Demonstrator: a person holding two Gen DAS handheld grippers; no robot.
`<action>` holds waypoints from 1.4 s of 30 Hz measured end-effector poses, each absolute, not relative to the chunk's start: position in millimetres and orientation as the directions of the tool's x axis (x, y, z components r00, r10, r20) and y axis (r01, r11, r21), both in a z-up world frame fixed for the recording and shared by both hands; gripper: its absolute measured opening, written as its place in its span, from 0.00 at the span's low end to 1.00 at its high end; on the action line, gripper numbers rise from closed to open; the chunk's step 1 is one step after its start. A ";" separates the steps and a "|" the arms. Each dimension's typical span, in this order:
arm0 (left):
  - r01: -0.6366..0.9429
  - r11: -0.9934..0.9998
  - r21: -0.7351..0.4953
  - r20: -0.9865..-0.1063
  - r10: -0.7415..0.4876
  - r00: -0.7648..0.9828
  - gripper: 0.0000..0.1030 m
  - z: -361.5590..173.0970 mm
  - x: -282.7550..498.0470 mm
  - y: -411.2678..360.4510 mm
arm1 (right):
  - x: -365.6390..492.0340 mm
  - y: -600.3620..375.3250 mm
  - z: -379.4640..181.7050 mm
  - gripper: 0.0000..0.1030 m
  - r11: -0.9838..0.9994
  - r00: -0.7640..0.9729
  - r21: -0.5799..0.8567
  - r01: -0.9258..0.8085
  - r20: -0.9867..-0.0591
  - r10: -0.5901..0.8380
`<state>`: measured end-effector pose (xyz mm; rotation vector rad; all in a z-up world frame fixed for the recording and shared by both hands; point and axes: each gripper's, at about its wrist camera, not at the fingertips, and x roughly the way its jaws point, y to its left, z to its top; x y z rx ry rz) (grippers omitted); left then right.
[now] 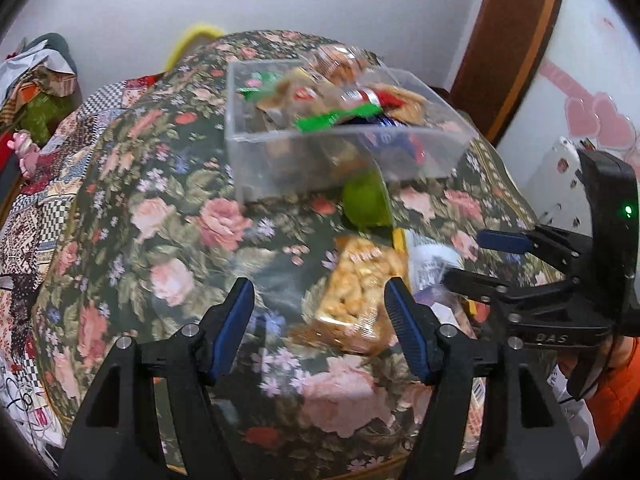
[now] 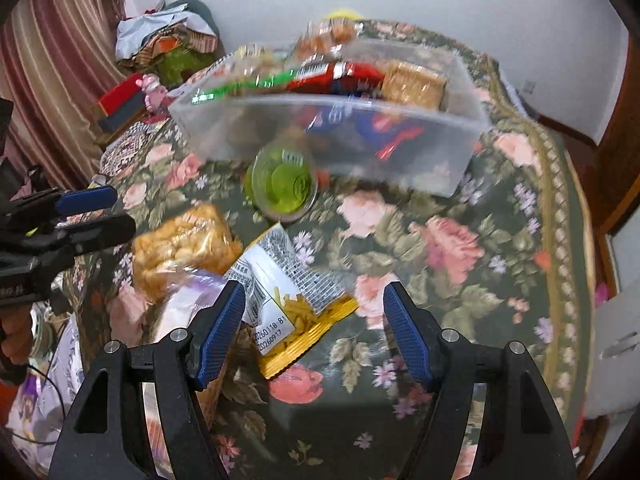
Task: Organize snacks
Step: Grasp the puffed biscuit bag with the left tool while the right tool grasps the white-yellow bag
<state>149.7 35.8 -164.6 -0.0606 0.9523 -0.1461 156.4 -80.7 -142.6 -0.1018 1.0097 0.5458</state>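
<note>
Brimming with bright wrappers, the clear snack bin (image 1: 344, 152) sits beyond both tongs; left gripper (image 1: 320, 312) and right gripper (image 2: 314, 316) gape wide, holding nothing.

Ahead of your right gripper (image 2: 314, 332) a clear plastic box (image 2: 400, 148) sits piled with wrapped snacks. Nearer you, just before its front wall, a green cup (image 2: 282, 184) lies tipped with one round end facing you. A clear bag of golden puffs (image 2: 180, 244) lies left of your fingers, touching a yellow-edged packet of sticks (image 2: 292, 300) between them.
</note>
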 end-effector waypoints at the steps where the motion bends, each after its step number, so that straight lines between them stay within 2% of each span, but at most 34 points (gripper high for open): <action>1: 0.102 0.988 -0.116 -0.810 -0.154 0.566 0.65 -166.2 150.0 34.1 | 157.4 -79.4 -144.6 0.66 0.861 0.407 0.167 -0.481 -0.827 0.388; 14: 0.053 0.987 -0.151 -0.821 -0.155 0.550 0.67 -188.5 166.9 37.1 | 174.9 -115.9 -146.8 0.63 0.920 0.444 0.228 -0.320 -0.821 0.358; 17: 0.032 0.981 -0.192 -0.822 -0.178 0.540 0.67 -189.9 171.5 44.4 | 170.7 -122.8 -141.8 0.63 0.910 0.439 0.265 -0.318 -0.810 0.389; 22: 0.076 0.983 -0.165 -0.817 -0.180 0.547 0.67 -186.5 173.1 34.0 | 166.5 -112.1 -139.9 0.68 0.897 0.431 0.277 -0.345 -0.802 0.414; 30: 0.091 0.981 -0.171 -0.828 -0.193 0.526 0.67 -197.4 190.4 24.0 | 182.5 -79.0 -154.8 0.73 0.904 0.419 0.200 -0.378 -0.834 0.359; 35: 0.096 0.985 -0.146 -0.831 -0.175 0.528 0.67 -203.6 195.8 15.7 | 179.2 -79.5 -155.6 0.72 0.899 0.422 0.195 -0.393 -0.830 0.364; 38: 0.099 0.986 -0.131 -0.827 -0.163 0.538 0.66 -204.9 198.4 12.0 | 175.9 -82.1 -156.0 0.68 0.898 0.428 0.192 -0.395 -0.827 0.365; 39: 0.099 0.986 -0.132 -0.824 -0.164 0.542 0.64 -205.1 199.0 11.4 | 175.1 -81.7 -155.8 0.66 0.900 0.433 0.186 -0.394 -0.826 0.360; 40: 0.104 0.985 -0.135 -0.821 -0.169 0.545 0.55 -205.1 199.3 10.6 | 173.7 -83.2 -156.1 0.62 0.903 0.438 0.183 -0.390 -0.825 0.357; 42: 0.112 0.984 -0.140 -0.819 -0.179 0.545 0.46 -203.8 197.7 11.1 | 171.5 -89.1 -156.7 0.59 0.904 0.443 0.189 -0.384 -0.821 0.360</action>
